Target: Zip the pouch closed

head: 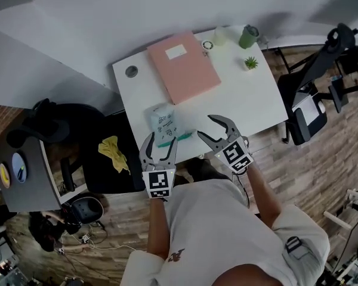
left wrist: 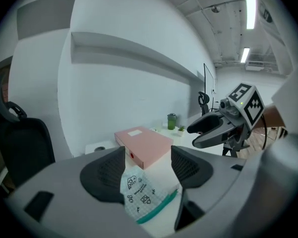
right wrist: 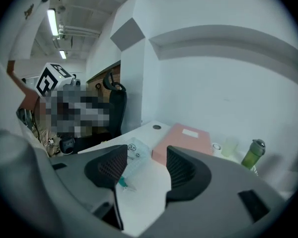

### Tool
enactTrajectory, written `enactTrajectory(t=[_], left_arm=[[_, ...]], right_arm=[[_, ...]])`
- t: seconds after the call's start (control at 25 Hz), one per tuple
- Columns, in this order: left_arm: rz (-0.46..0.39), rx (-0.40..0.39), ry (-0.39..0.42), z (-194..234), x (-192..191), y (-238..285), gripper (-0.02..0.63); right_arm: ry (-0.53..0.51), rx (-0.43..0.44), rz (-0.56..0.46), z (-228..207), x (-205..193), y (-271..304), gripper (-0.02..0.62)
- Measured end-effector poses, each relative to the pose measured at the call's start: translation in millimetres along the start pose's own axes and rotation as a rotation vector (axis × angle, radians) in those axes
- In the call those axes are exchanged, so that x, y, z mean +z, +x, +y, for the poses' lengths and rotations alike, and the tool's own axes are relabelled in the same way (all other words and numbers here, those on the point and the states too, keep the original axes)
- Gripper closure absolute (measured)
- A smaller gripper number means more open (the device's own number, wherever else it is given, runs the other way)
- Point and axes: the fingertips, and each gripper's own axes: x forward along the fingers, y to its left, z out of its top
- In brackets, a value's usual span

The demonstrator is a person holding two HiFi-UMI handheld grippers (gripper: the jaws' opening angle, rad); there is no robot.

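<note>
Pouch (head: 164, 124) lies at the white table's (head: 250, 94) near edge in the head view, left gripper (head: 162, 137) and right gripper (head: 204, 125) both spread above that edge; the left gripper view frames the pouch (left wrist: 144, 192) between parted jaws, neither pad pressing on it; the right gripper view shows it (right wrist: 131, 157) ahead-left of parted jaws, with bare tabletop to its right.

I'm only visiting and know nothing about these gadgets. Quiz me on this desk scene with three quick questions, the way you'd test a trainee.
1. True or false: the left gripper is clamped on the pouch.
2. Where is the pink box file relative to the pouch? A) beyond it, further from the person B) on top of it C) under the table
3. Fill in: the pouch's zip strip is ___ in colour.
Key: 1 false, its fingers stand apart and the pouch lies on the white table; 2 A; 3 teal.
</note>
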Motion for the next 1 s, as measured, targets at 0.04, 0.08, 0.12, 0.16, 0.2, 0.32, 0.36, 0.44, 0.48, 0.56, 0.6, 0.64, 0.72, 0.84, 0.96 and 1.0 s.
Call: enactTrajectory(t=[0.04, 0.08, 0.12, 0.16, 0.2, 0.32, 0.36, 0.44, 0.48, 0.56, 0.6, 0.64, 0.72, 0.84, 0.96, 1.0], left_arm=[[0.012, -0.001, -0.011, -3, -7, 3, 0.324], [0.023, -0.001, -0.024, -5, -14, 5, 0.329], [0.033, 0.0, -0.038, -8, -20, 8, 0.337], [0.042, 0.0, -0.054, -10, -27, 10, 0.342], [0.051, 0.001, -0.07, -12, -33, 13, 0.349], [0.074, -0.003, -0.1, -17, -49, 22, 0.357], [0.081, -0.005, -0.108, -19, -54, 25, 0.36], [0.096, -0.007, -0.13, -23, -63, 30, 0.369], [0.106, -0.008, -0.143, -25, -69, 33, 0.373], [0.129, -0.011, -0.166, -30, -80, 39, 0.376], [0.139, -0.016, -0.176, -33, -85, 43, 0.376], [0.149, -0.022, -0.184, -36, -89, 46, 0.376], [0.17, -0.034, -0.195, -42, -99, 51, 0.379], [0.213, -0.048, -0.209, -51, -112, 58, 0.383], [0.264, -0.064, -0.223, -59, -125, 64, 0.385], [0.278, -0.069, -0.229, -62, -129, 65, 0.385]], right_arm=[[-0.019, 0.021, 0.021, 2, -7, 4, 0.348], [-0.037, 0.039, 0.044, 3, -15, 8, 0.355], [-0.053, 0.058, 0.063, 5, -22, 12, 0.364], [-0.065, 0.076, 0.077, 6, -28, 16, 0.367], [-0.073, 0.093, 0.086, 7, -33, 20, 0.368], [-0.096, 0.132, 0.107, 9, -46, 30, 0.371], [-0.107, 0.144, 0.115, 10, -50, 33, 0.371], [-0.137, 0.172, 0.132, 13, -60, 38, 0.376], [-0.154, 0.185, 0.14, 15, -65, 41, 0.38], [-0.192, 0.207, 0.153, 17, -76, 46, 0.382], [-0.212, 0.217, 0.161, 17, -81, 49, 0.383], [-0.232, 0.226, 0.172, 18, -86, 52, 0.383], [-0.266, 0.246, 0.191, 20, -95, 57, 0.388], [-0.289, 0.285, 0.205, 24, -104, 64, 0.405], [-0.313, 0.328, 0.219, 28, -112, 70, 0.419], [-0.325, 0.344, 0.227, 29, -115, 72, 0.422]])
